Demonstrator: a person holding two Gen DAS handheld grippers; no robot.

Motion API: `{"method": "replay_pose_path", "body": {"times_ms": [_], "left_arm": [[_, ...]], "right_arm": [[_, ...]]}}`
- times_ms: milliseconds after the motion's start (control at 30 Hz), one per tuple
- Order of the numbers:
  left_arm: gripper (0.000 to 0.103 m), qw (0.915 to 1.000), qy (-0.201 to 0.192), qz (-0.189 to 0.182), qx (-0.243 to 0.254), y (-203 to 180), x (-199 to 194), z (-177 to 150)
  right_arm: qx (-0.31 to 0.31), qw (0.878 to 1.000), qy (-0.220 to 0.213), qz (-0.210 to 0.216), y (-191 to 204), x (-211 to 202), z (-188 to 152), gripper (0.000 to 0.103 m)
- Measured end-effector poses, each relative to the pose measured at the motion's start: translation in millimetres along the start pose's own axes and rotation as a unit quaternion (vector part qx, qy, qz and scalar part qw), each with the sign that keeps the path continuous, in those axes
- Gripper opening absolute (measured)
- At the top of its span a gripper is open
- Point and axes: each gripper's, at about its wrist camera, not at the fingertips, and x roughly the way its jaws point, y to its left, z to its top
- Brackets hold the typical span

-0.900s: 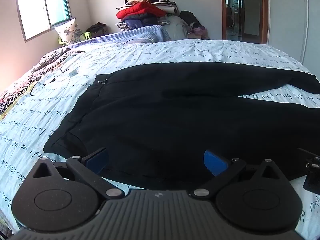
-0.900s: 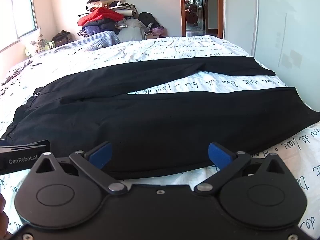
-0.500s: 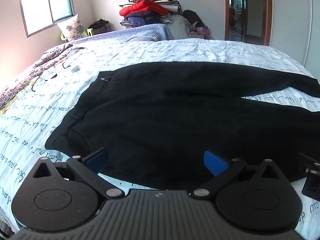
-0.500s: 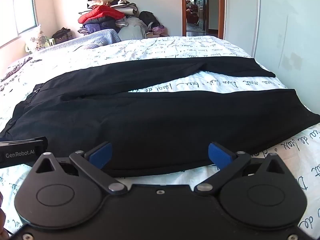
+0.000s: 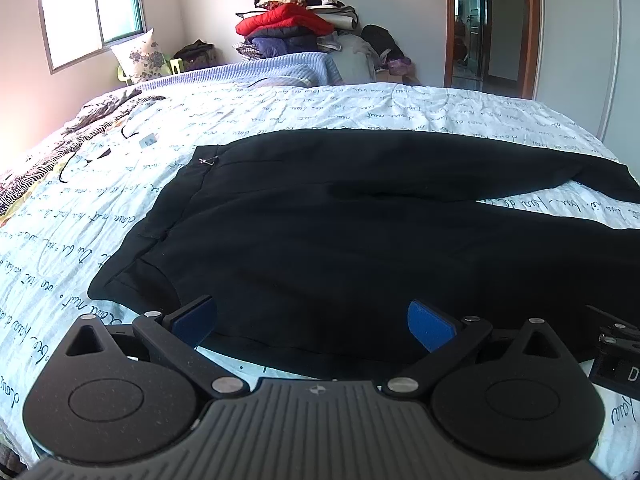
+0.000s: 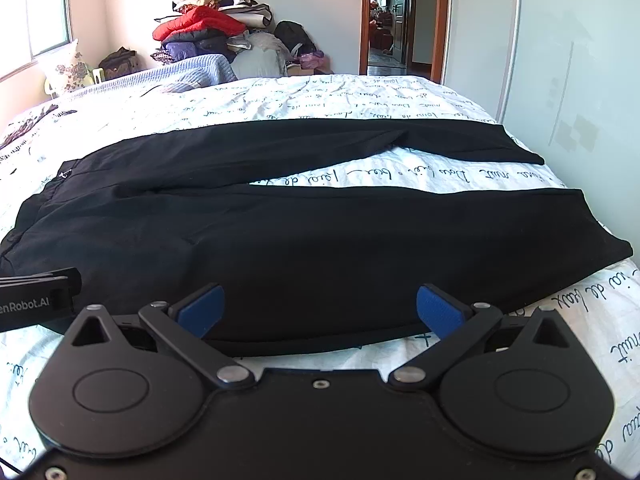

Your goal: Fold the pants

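**Both grippers poised at the near edge of the spread pants**

The black pants (image 5: 340, 240) lie flat and unfolded on the bed, just ahead of both grippers, waistband off to the left and the two legs running away to the right with a strip of sheet showing between them. The left gripper (image 5: 312, 318) hangs with its blue pads spread wide, empty, over the near edge close to the waist end; the right gripper (image 6: 318, 306) is equally wide and empty, further along the near leg.

The step in hand looks like taking the near edge to bring one leg over the other. To do it well, each gripper should probably catch both layers of cloth at the hem line, not the bed sheet (image 6: 280, 96) beneath, and the two should lift together so the leg stays straight.

Readable writing: "enRobot.AI" on the other gripper's body at the left of the right view. The sheet carries cursive script; "nuit" can be made out to the right, the rest is unclear.
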Motion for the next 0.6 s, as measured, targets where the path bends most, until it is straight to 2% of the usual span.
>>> {"method": "replay_pose_path", "body": {"times_ms": [600], "left_arm": [[0.103, 1.0000, 0.005, 0.004, 0.004, 1.0, -1.5, 1.4]], "right_arm": [[-0.007, 1.000, 0.000, 0.006, 2.9, -0.6, 0.1, 0.103]]}}
